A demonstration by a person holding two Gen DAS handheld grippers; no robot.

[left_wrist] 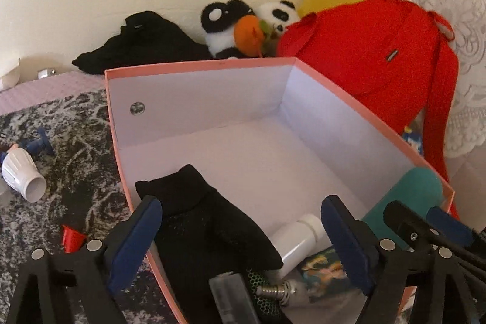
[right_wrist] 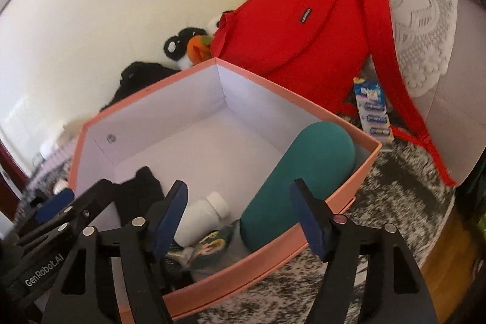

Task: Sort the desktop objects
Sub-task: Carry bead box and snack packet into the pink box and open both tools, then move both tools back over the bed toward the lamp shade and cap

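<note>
Both grippers hover over the near end of the pink box (right_wrist: 361,169), left gripper (left_wrist: 240,236) and right gripper (right_wrist: 240,217) spread apart, holding nothing. Teal case (right_wrist: 300,172), white bottle (right_wrist: 203,217) and black pouch (left_wrist: 206,226) lie inside; next, I'd say, comes the white cup (left_wrist: 22,176) lying far left on the rug.

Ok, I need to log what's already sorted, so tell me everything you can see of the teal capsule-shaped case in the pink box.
The teal capsule-shaped case is a long, smooth, matte body with rounded ends; no seam or lid shows. It lies tilted inside the pink cardboard box, lower end down by the near wall, upper end leaning on the right wall near the rim. A white plastic bottle lies beside it, apart. Neither hand-held gripper touches it.
</note>
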